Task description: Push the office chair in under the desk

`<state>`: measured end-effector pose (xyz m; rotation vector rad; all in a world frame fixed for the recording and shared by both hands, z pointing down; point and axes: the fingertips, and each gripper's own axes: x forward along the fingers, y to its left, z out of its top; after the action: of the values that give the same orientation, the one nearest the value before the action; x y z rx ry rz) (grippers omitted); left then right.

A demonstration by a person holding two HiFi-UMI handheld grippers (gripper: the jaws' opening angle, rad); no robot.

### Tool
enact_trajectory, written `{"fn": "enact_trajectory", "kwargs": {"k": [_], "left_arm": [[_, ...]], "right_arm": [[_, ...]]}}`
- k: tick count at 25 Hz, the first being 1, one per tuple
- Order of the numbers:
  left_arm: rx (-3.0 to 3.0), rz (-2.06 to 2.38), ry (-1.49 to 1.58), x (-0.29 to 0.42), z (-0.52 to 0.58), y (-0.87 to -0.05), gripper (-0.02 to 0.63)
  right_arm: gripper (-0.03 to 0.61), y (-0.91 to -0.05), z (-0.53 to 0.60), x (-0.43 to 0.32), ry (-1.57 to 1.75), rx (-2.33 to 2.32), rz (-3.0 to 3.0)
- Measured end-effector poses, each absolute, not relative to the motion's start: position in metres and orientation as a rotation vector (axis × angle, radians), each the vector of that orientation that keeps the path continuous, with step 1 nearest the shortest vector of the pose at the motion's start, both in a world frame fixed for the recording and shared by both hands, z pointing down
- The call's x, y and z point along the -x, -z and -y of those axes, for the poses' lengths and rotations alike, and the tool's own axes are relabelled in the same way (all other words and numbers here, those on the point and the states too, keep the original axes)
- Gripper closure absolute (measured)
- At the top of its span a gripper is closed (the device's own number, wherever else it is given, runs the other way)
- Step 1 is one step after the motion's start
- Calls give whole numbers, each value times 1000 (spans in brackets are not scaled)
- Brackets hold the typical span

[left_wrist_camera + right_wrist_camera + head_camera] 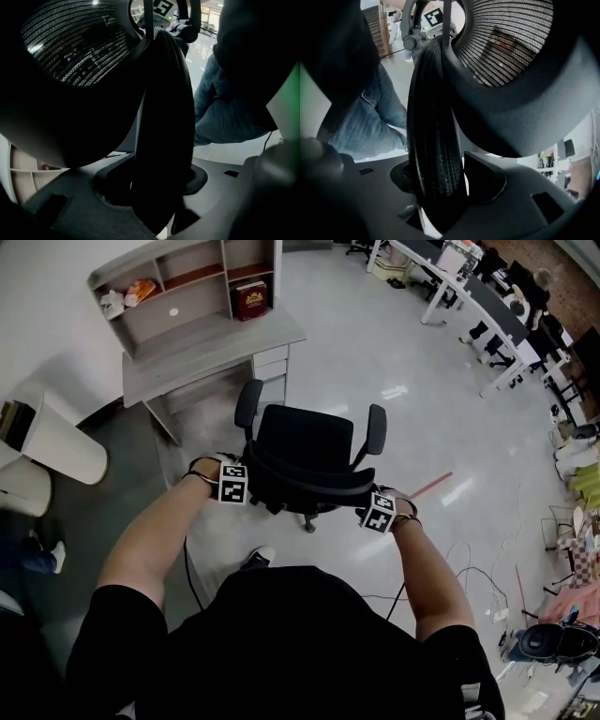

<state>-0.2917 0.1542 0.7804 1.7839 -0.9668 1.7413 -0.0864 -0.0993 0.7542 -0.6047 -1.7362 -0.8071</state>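
A black office chair [314, 451] stands on the floor just in front of the grey desk [206, 357], its seat facing the desk and its backrest toward me. My left gripper [246, 486] is shut on the left edge of the backrest, and my right gripper [366, 512] is shut on the right edge. In the left gripper view the dark backrest rim [164, 117] runs between the jaws of the left gripper [159, 187]. In the right gripper view the mesh backrest rim [436, 140] fills the gap of the right gripper [440, 187].
The desk carries a shelf unit [187, 287] holding a red box [249, 299]. White bins [56, 442] stand at the left. Cables [469, 577] and a red tape line [431, 486] lie on the floor to the right. Long desks [478, 306] stand at the far right.
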Motion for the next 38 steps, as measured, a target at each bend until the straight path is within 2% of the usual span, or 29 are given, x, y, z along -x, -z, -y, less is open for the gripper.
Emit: {"fn": "enact_trajectory", "kwargs": {"k": [38], "left_arm": [[-1423, 1275, -1451, 254, -374, -774, 391]], "right_arm": [[357, -747, -58, 181, 1130, 1017, 1645]]}}
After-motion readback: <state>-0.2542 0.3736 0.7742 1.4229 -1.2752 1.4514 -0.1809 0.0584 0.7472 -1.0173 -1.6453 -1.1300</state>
